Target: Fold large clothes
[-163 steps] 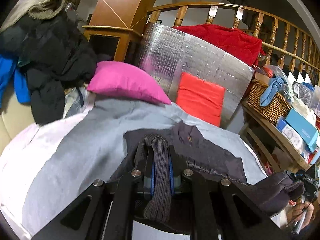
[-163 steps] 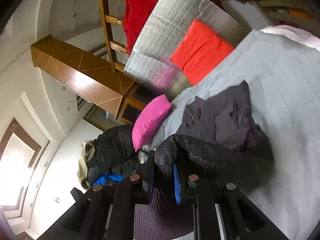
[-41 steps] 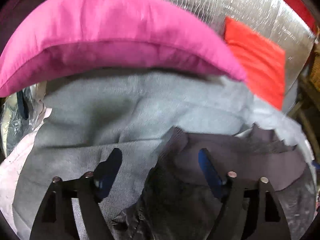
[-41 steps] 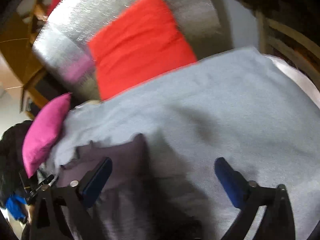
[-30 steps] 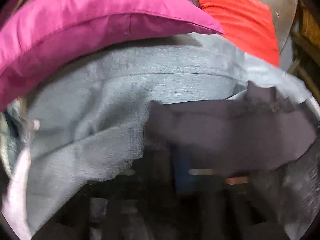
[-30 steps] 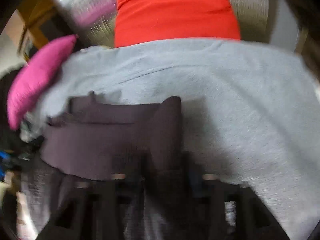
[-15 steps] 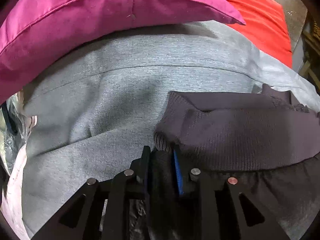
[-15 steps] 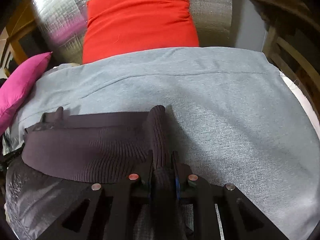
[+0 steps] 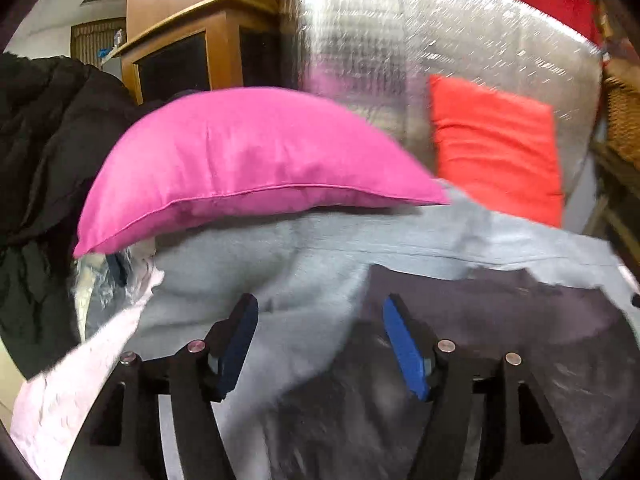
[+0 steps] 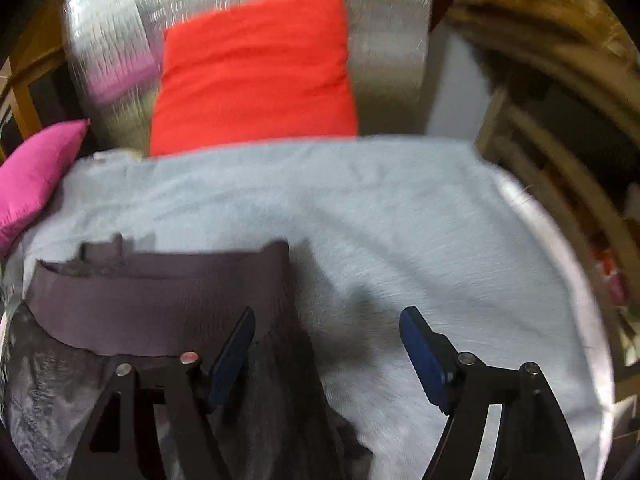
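Grey blanket [image 10: 400, 220], dark garment [image 10: 160, 300] beneath both opening, empty claws [image 9: 316, 344] [image 10: 326, 348].

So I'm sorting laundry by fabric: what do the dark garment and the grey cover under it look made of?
The dark garment looks like two fabrics: a matte ribbed knit band at its far edge, and a shinier, crinkled shell nearer the camera, perhaps nylon. The grey cover looks like soft, matte, heathered jersey or fleece; motion blur leaves that open.

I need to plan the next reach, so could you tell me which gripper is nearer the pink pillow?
Left. The left gripper hangs just below the pink pillow; the right gripper sees it only far off to its left.
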`<state>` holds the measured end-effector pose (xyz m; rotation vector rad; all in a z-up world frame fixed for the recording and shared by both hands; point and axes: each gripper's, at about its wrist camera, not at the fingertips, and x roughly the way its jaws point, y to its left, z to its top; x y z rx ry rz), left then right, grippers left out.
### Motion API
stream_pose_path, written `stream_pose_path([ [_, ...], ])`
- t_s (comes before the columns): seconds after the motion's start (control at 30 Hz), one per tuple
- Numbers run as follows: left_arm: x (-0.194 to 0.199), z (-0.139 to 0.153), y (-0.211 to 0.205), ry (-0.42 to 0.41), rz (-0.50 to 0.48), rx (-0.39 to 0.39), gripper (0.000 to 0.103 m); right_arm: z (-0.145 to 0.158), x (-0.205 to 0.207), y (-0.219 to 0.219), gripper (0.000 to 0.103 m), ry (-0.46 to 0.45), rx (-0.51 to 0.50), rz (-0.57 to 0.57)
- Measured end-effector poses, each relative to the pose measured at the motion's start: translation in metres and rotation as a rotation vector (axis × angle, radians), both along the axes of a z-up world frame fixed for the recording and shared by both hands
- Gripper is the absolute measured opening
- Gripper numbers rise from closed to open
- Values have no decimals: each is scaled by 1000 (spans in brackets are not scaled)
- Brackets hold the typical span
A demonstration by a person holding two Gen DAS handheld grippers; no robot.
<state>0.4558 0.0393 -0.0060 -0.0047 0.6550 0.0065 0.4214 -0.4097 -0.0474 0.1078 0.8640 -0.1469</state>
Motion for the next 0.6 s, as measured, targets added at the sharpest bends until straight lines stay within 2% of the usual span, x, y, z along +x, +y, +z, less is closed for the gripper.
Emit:
stream_pose_path([
  [0.1, -50, 0, -29, -28, -46, -24, 72, 33, -48, 43, 78, -117, -13, 80],
  [0.17, -80, -7, -48, -44, -88, -24, 73, 40, -82, 75, 79, -172, -18, 138],
  [0.23, -106, -21, -76, -54, -119, 6, 73, 33, -120, 112, 83, -208, -14, 194],
  [0.3, -114, -38, -97, -54, -120, 42, 73, 15, -146, 142, 83, -215, -62, 214],
  [0.37, -112, -59, -109, -23, -121, 98, 73, -1, -153, 161, 83, -197, -110, 230],
  [0.4, -107, -73, -112, 11, -108, 126, 73, -14, -153, 171, 83, -180, -169, 251],
  [0.47, -99, -89, -109, 55, -93, 128, 75, -37, -144, 174, 83, -124, -247, 248],
  [0.53, -102, -89, -107, 59, -77, 129, 76, -54, -133, 161, 84, -51, -231, 227],
  [0.6, -103, -87, -108, 74, -78, 135, 76, -57, -129, 150, 86, -42, -221, 186],
])
